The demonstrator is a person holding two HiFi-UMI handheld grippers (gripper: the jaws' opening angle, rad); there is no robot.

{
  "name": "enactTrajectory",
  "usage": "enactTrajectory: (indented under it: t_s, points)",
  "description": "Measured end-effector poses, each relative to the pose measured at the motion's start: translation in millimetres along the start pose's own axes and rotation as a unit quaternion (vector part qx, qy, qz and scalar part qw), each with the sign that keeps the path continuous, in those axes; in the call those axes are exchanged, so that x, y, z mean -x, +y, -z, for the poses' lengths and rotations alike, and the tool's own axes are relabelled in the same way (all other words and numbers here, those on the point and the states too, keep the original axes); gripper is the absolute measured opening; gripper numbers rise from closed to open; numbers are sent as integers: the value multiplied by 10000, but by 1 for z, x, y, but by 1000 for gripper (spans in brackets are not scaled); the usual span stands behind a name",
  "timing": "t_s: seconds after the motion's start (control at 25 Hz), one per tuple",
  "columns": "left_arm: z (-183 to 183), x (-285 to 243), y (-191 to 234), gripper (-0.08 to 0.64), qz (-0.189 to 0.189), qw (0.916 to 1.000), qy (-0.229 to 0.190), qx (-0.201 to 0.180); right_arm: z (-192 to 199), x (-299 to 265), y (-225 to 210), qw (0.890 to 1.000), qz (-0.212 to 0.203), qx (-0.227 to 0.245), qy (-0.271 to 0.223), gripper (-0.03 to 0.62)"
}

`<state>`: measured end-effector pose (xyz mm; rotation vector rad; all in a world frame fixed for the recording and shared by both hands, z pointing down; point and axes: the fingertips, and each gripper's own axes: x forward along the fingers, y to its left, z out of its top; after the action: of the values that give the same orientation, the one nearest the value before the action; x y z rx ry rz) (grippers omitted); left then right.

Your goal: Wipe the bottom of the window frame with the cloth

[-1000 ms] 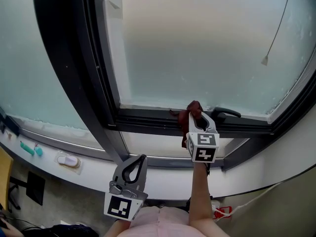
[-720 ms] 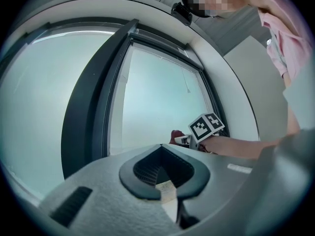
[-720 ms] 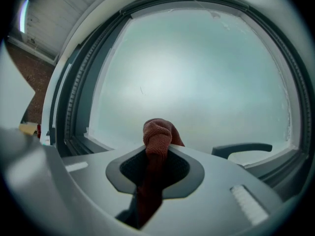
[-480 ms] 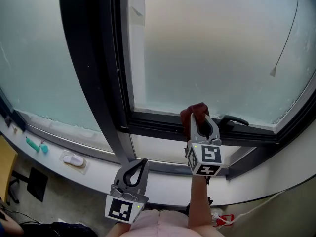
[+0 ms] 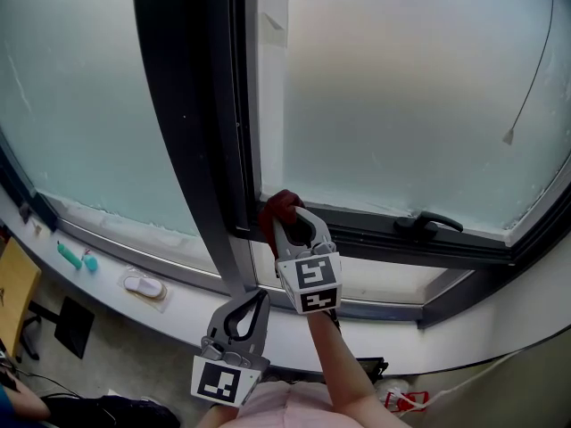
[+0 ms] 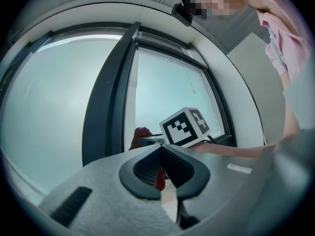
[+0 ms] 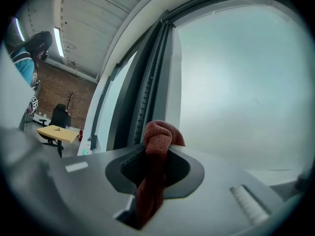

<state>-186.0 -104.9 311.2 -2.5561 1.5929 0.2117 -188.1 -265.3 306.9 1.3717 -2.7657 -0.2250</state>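
Note:
The red-brown cloth is bunched against the left end of the dark bottom window frame, beside the vertical mullion. My right gripper is shut on it. In the right gripper view the cloth sticks up in a knot between the jaws of the right gripper, with frosted glass behind. My left gripper hangs lower, below the sill, shut and holding nothing. In the left gripper view the left gripper looks up at the cloth and at the right gripper's marker cube.
A black window handle sits on the frame to the right. A blind cord hangs at the far right. On the white sill at left lie teal items and a white object. A yellow table stands below at left.
My right gripper has slid the cloth left along the bottom frame, from beside the handle to the corner at the mullion. The left gripper has stayed low.

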Motion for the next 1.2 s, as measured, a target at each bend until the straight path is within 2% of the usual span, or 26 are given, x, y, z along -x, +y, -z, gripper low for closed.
enactTrajectory:
  t_s: [0.16,0.24,0.48,0.96,1.12,1.2]
  points:
    - [11,7,7,-5,-32,9997,255,-59,19,-19,20,9994,-214,-34,275,69]
    - [9,7,11,-5,-72,9997,215,-37,30,-27,27,9986,-280,19,452,69]
    - [18,11,19,-5,-83,9991,404,-77,49,-36,34,9947,-203,411,916,69]
    - [24,6,15,-5,64,9987,503,-83,54,-26,17,9950,-31,186,986,69]
    - [18,0,10,-5,56,9995,301,54,55,-18,6,9949,76,155,989,69]
    - [21,-1,7,-5,109,9992,378,-18,55,-14,-1,9951,119,149,974,69]
